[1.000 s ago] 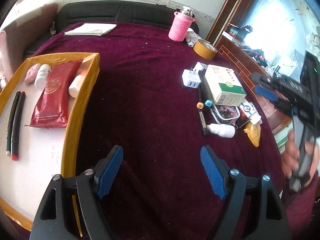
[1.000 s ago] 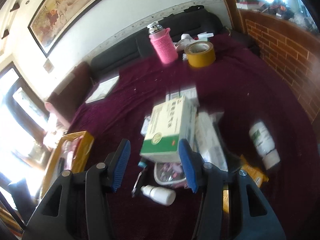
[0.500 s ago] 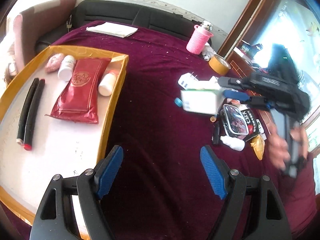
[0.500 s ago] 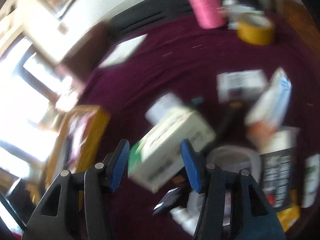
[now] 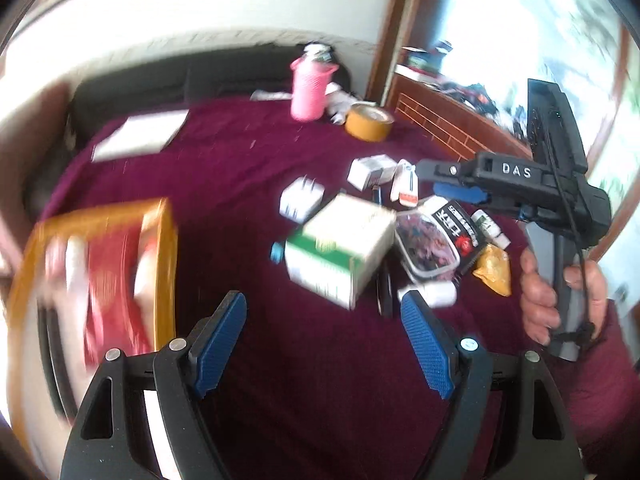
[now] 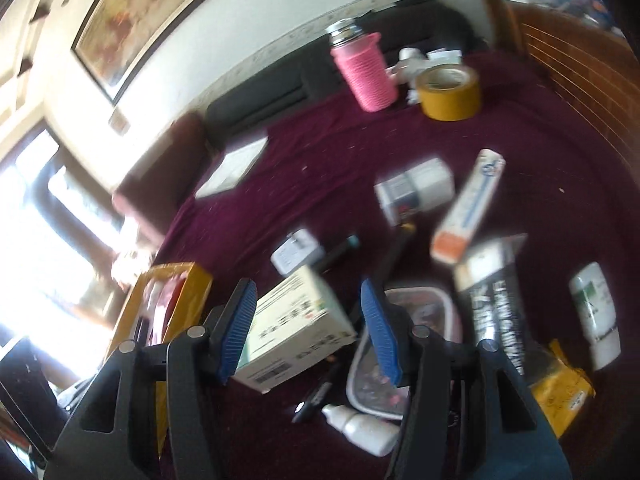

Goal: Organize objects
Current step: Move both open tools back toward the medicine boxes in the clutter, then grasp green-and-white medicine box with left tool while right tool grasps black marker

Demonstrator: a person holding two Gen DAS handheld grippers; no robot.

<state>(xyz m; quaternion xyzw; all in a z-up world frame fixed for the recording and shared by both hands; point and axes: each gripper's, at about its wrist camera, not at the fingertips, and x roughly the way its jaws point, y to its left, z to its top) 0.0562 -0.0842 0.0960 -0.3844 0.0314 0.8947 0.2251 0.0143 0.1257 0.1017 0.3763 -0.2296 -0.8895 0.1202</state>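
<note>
Between my right gripper's [image 6: 306, 328] blue pads sits the green-and-white box [image 6: 296, 330] — jaws wide, contact unclear through blur, so I can't tell if it's gripped. Left gripper [image 5: 322, 342] is spread wide, holding nothing, over the maroon cloth [image 5: 240, 168]. Orange tray [image 5: 162, 264] lies left of the box; pink bottle [image 5: 308, 90] and tape roll [image 5: 368, 122] stand far back.

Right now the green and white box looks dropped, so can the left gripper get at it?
Probably yes: the left gripper is open and empty, and the green and white box lies just ahead on bare cloth.
</note>
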